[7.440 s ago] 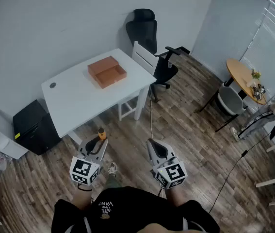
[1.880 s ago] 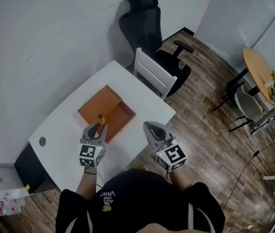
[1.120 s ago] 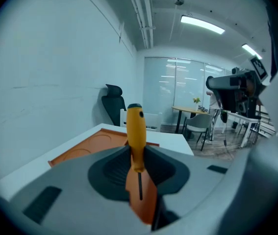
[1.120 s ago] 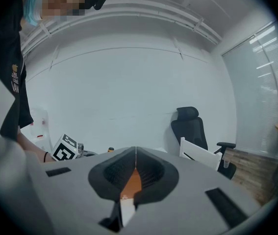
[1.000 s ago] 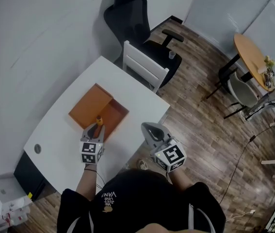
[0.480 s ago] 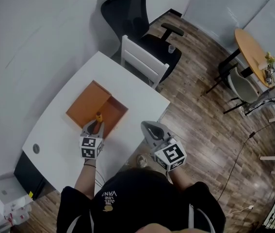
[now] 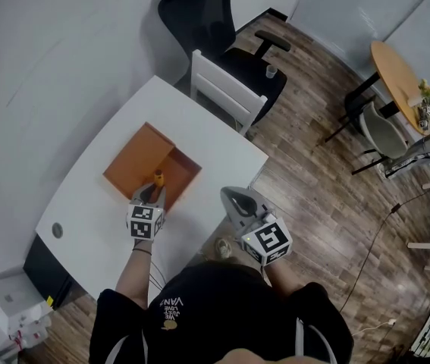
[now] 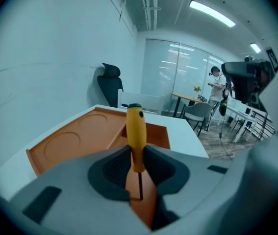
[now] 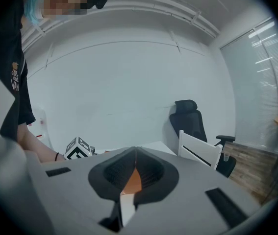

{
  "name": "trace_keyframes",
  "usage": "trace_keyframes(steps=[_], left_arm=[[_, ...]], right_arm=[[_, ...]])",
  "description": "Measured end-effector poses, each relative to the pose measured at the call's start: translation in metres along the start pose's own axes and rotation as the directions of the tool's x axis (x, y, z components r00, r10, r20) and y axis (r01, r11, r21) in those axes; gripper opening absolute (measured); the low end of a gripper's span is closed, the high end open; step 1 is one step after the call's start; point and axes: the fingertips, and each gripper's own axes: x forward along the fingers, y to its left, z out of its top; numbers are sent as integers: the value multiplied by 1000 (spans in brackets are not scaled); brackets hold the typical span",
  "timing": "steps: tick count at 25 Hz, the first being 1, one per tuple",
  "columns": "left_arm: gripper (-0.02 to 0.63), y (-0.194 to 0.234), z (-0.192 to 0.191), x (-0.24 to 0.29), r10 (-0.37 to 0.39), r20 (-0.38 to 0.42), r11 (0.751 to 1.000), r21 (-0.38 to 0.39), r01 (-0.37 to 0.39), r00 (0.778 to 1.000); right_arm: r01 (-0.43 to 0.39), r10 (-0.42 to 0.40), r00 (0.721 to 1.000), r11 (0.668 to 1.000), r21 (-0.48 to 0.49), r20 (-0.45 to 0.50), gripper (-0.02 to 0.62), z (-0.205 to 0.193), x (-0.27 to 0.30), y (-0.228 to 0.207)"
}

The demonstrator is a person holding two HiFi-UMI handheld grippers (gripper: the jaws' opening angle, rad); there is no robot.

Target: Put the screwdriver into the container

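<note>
Holding screwdriver (image 8: pixel 136 133) between jaws of left gripper (image 8: pixel 138 153), yellow handle upright beyond tips; orange container (image 8: pixel 75 143) just ahead, below. On right gripper (image 9: pixel 135 153), jaws closed together, nothing between.

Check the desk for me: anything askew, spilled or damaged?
Nothing stands out. The orange container sits flat and open on the white desk, the left gripper holds the yellow-handled screwdriver upright over it, and the right gripper is shut, empty.

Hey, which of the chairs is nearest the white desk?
The white slatted chair, at the desk's far edge. The black office chair stands behind it; the grey chair is by the round table.
</note>
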Motion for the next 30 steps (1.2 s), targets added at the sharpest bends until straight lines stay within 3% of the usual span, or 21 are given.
trace_keyframes(steps=[14,30], left_arm=[[90,1,-3,30,-64,-103,998,1,64,993],[89,-3,-9,55,-82,-164,997,-20,80,983]], right_arm=[[0,0,1000,1000,3,-22,12,-7,2,-2],[-30,30,999,1000,5,-24,12,-11,8,3]])
